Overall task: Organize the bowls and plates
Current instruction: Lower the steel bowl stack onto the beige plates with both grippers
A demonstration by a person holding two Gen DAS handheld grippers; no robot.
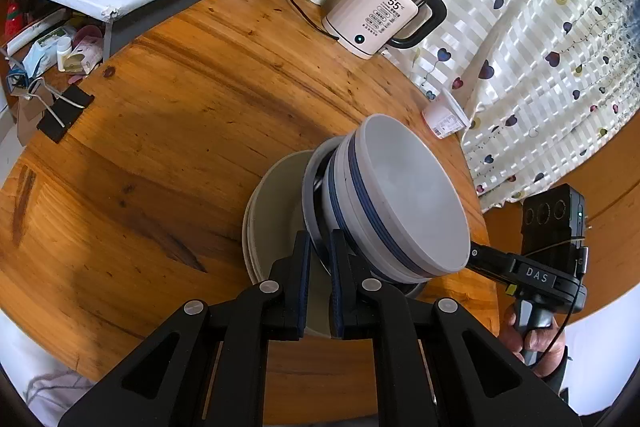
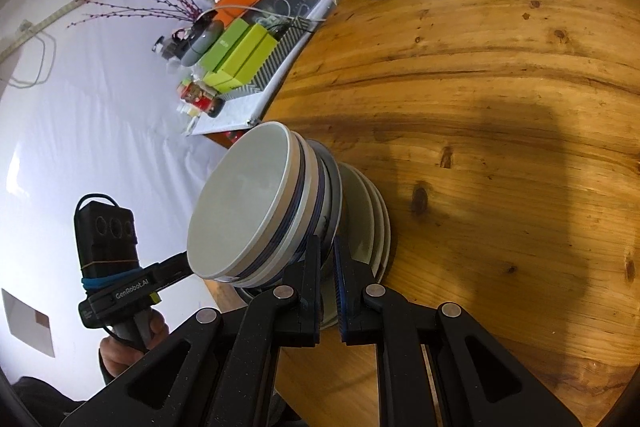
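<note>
Both tongs [image 1: 319,247] [image 2: 327,255] angled down, clamping plate [image 1: 272,195] rim

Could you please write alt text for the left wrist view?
The left tongs are shut on the rim of a plate stack carrying nested blue-banded bowls over a round wooden table. A cream kettle stands behind.
</note>
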